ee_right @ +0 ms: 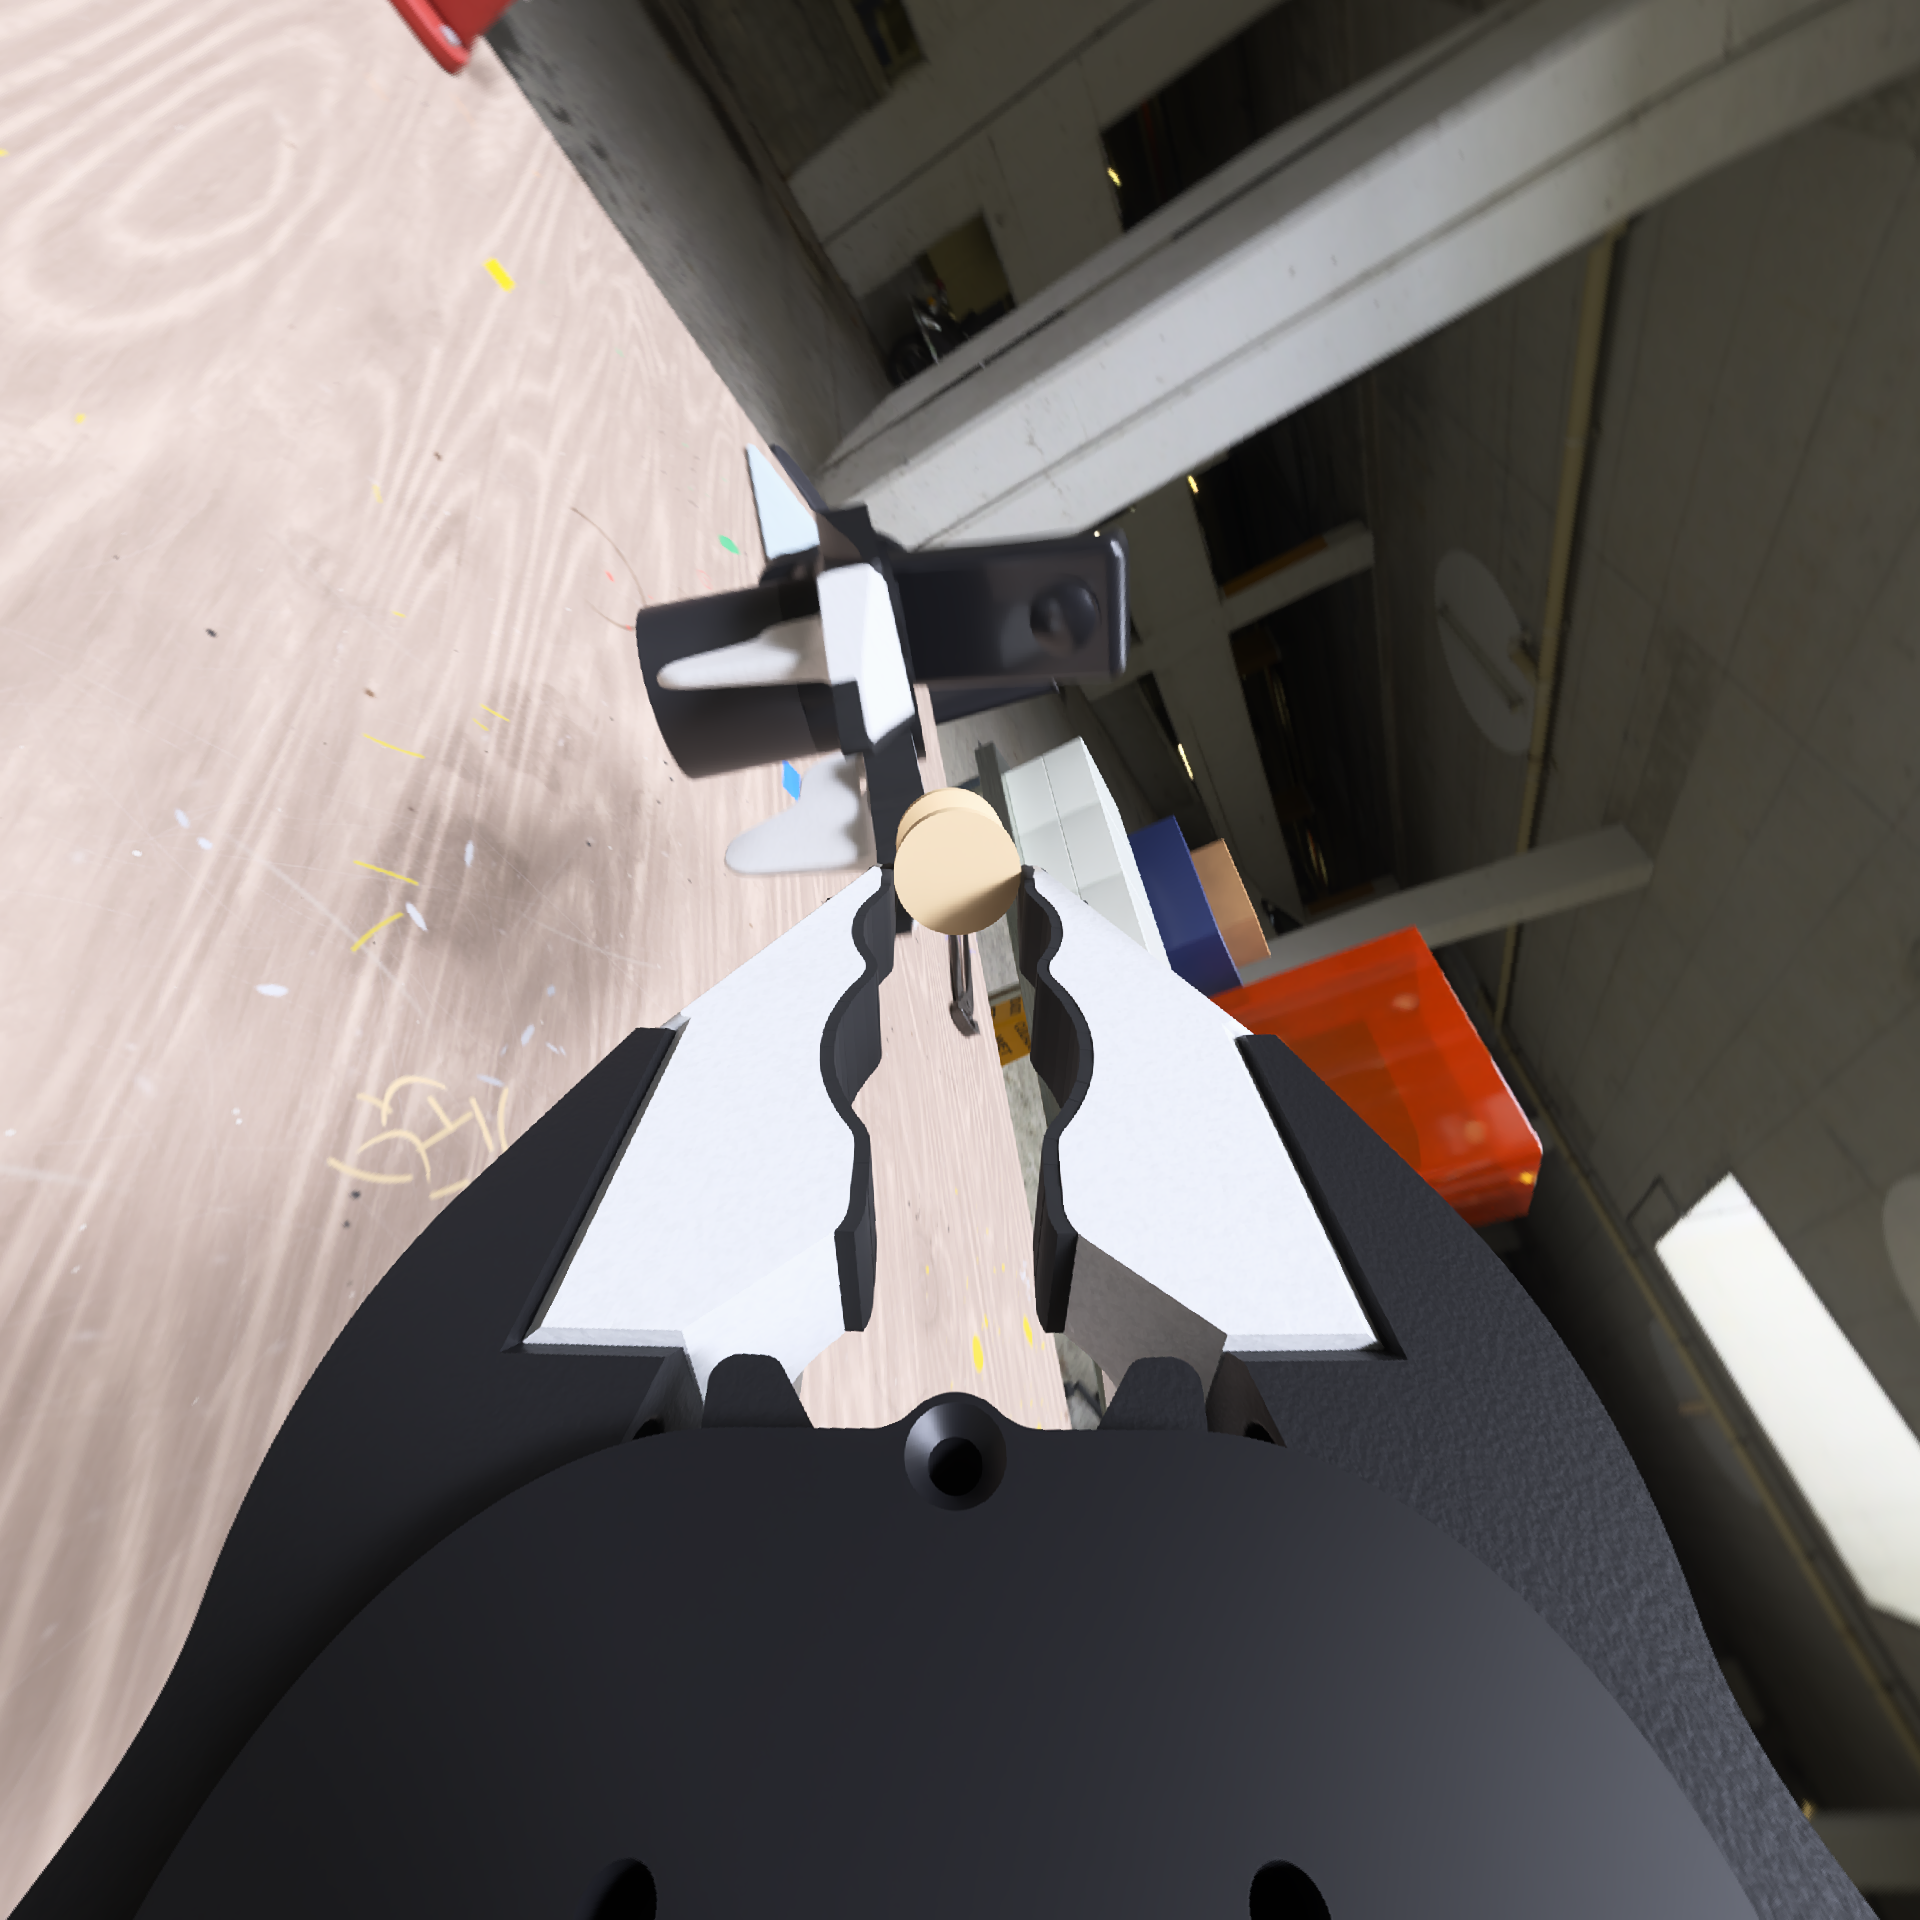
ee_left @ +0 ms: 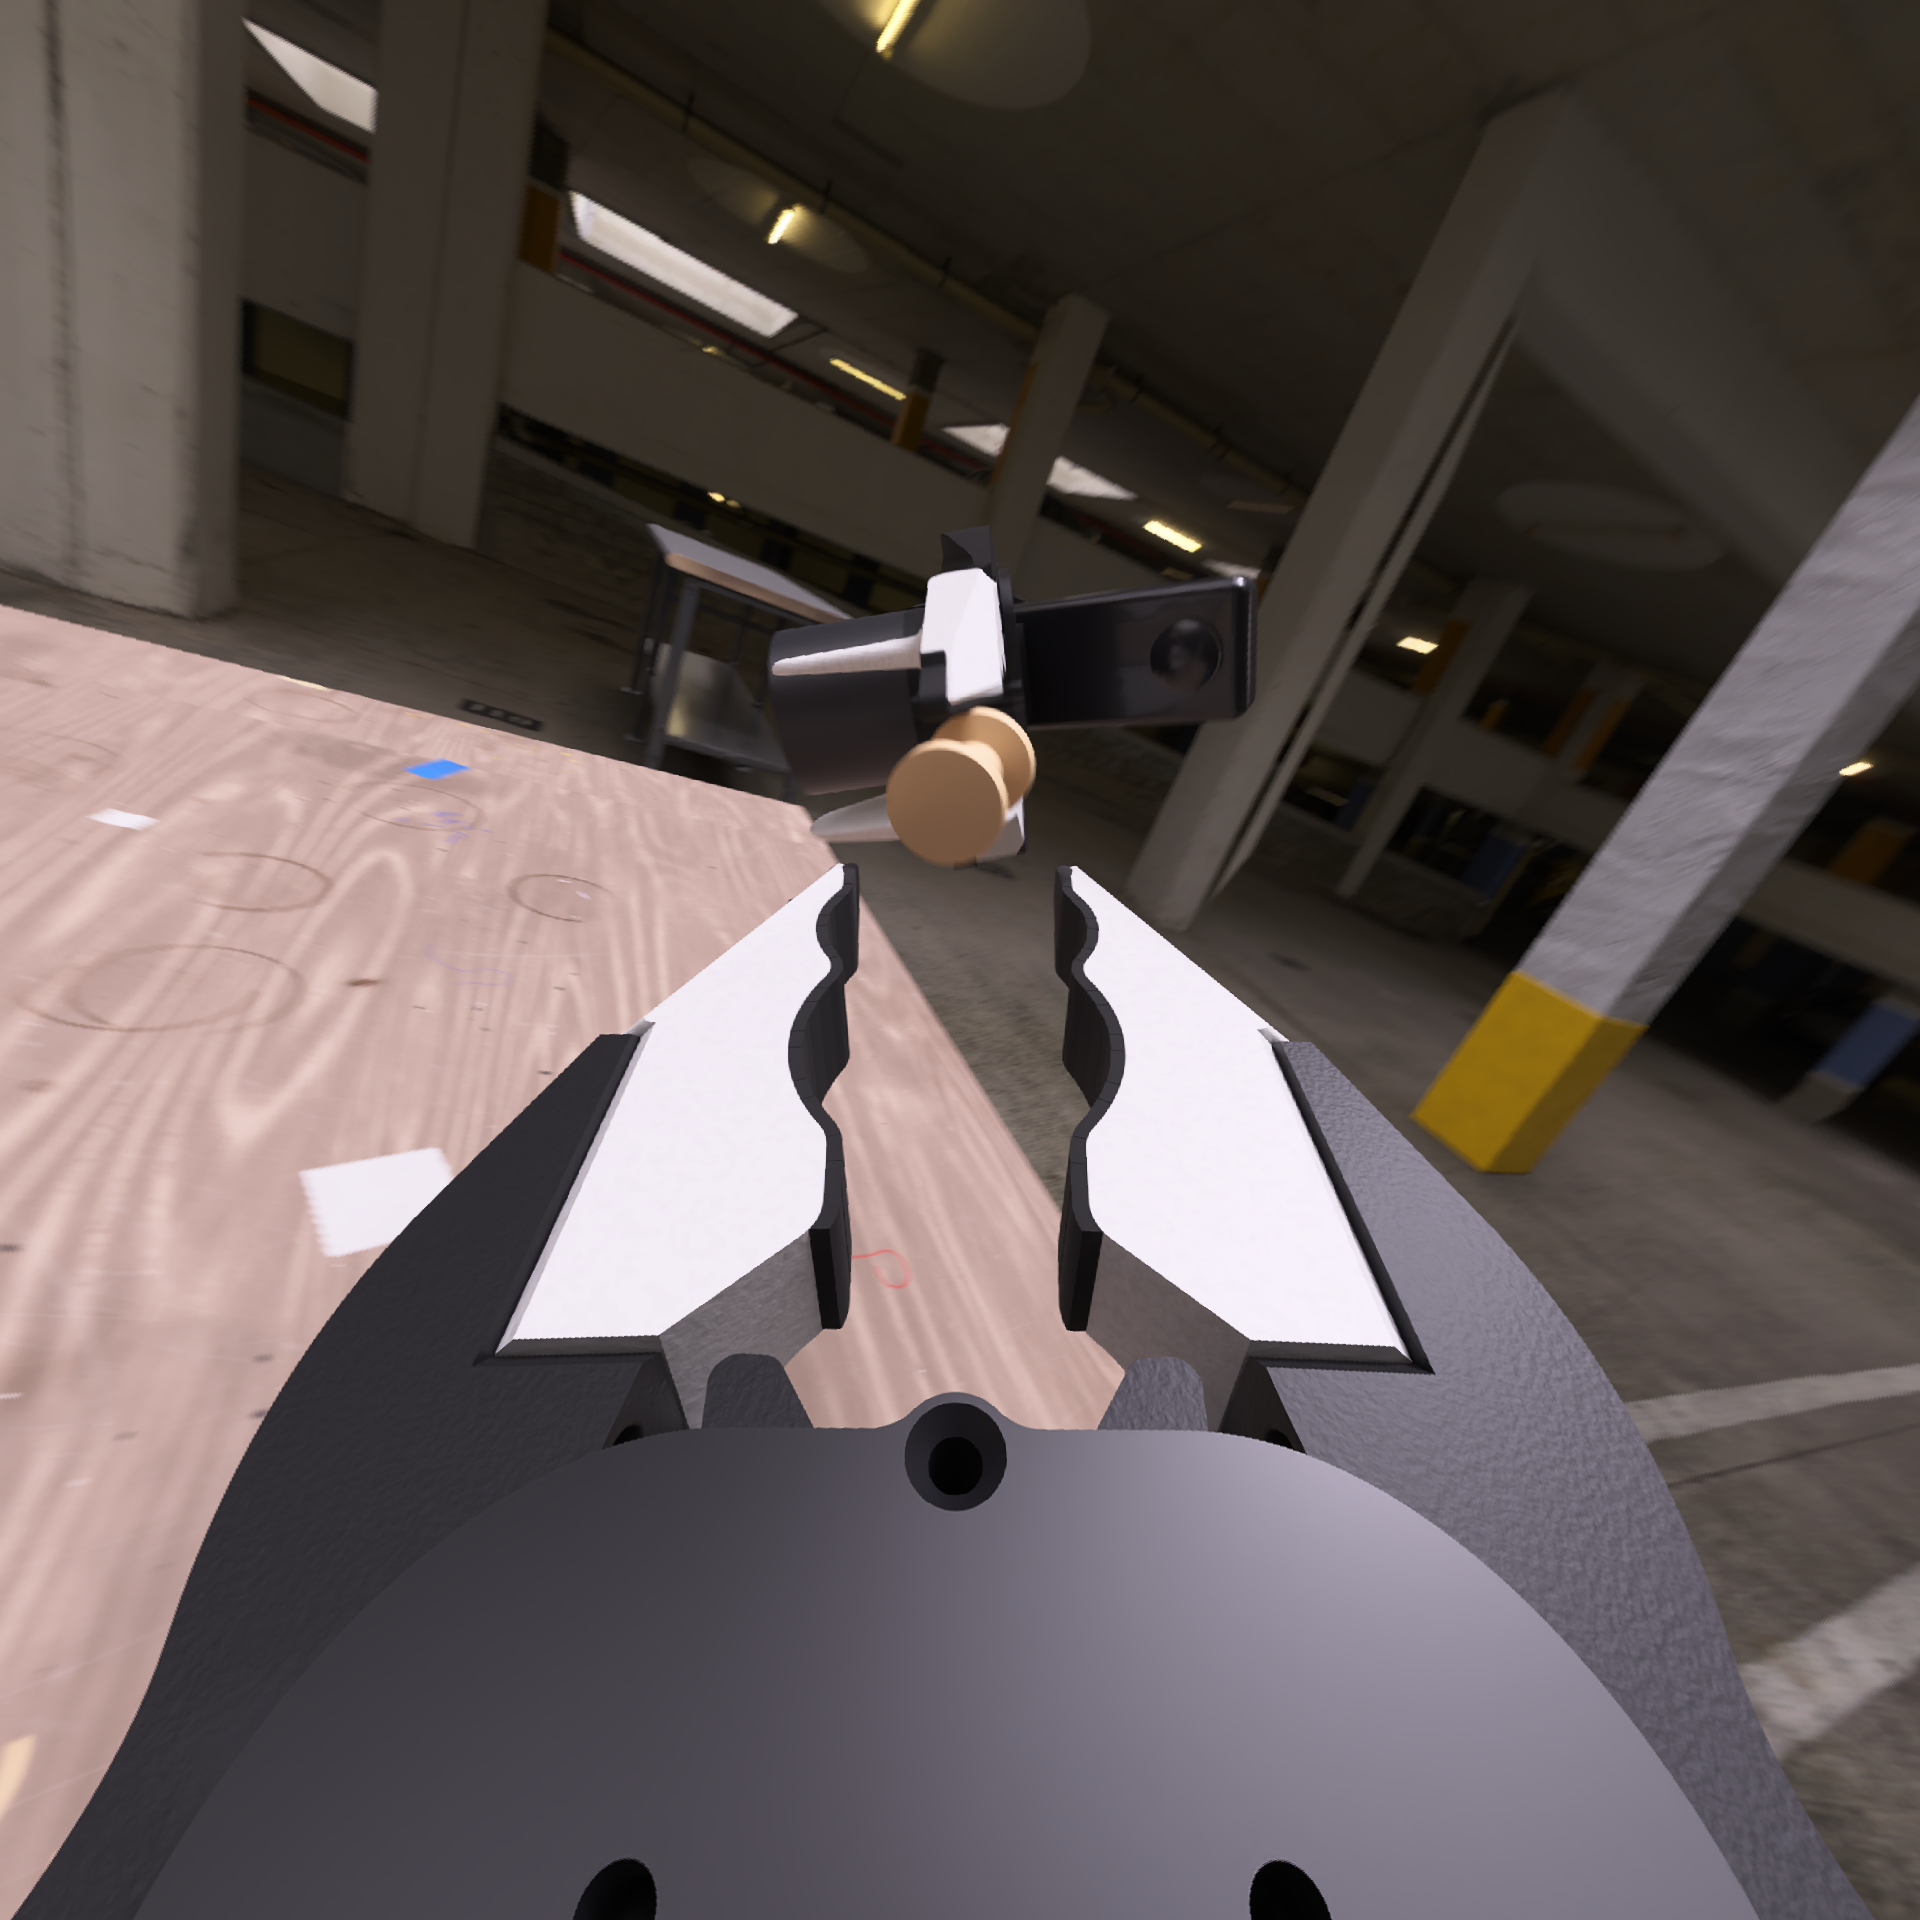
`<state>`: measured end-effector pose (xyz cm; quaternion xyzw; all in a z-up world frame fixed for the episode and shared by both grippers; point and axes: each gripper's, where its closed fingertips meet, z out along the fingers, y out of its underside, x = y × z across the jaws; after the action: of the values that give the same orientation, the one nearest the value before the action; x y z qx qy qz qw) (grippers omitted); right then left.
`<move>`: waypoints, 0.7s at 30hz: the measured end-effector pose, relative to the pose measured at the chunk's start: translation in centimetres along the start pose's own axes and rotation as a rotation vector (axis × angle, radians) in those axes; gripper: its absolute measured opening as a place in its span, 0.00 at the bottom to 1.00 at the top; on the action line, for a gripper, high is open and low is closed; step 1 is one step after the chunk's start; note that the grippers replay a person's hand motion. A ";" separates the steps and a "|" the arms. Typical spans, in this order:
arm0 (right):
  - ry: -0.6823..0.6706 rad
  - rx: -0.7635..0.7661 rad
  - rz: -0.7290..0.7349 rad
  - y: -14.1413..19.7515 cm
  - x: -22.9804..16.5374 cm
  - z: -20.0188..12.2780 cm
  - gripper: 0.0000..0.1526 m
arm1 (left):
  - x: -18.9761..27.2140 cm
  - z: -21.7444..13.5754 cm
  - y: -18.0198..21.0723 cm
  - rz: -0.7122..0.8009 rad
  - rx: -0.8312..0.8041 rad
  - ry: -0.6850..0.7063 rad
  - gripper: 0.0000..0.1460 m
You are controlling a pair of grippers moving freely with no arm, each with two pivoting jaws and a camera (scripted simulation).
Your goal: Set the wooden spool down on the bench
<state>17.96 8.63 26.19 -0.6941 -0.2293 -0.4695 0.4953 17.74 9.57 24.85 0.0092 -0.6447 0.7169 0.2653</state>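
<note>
The right claw point(ee_right: 954, 883) holds the wooden spool point(ee_right: 954, 871) at the very tips of its two fingers. The fingers press on the spool from both sides. One round flat end of the spool faces the camera. The spool is light tan and is up in the air, not on the desk point(ee_right: 260, 520). It hangs close to the edge of the desk, and I cannot tell if it is over the desk or just past the edge.

The left claw point(ee_left: 956, 883) is spread apart and holds nothing. It points at the spool from the other side, with a gap between them. In the left wrist view the spool point(ee_left: 951, 795) shows its two round ends and its thin middle, with the right claw point(ee_left: 940, 831) pinching it. In the right wrist view the left claw point(ee_right: 821, 686) is seen just beyond the spool, above the desk.

The desk top is pale wood with swirly lines, faint ring marks and small bits of coloured specks. A dark soft shadow lies on it near the claws.

Off the desk, an orange box point(ee_right: 1392, 1070) and a blue box point(ee_right: 1179, 904) sit near each other. A grey pillar with a yellow base point(ee_left: 1527, 1070) stands on the floor. A small metal table point(ee_left: 717, 665) stands far back.
</note>
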 end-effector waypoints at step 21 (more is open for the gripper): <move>-0.504 -1.039 0.624 37.2 -2.1 -21.0 0.15 | -1.2 9.4 -8.3 0.627 -0.183 -0.195 0.00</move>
<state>37.27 -25.05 8.19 -0.9656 0.1304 -0.1763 0.1394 18.98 0.61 33.62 -0.1447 -0.7000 0.6986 -0.0313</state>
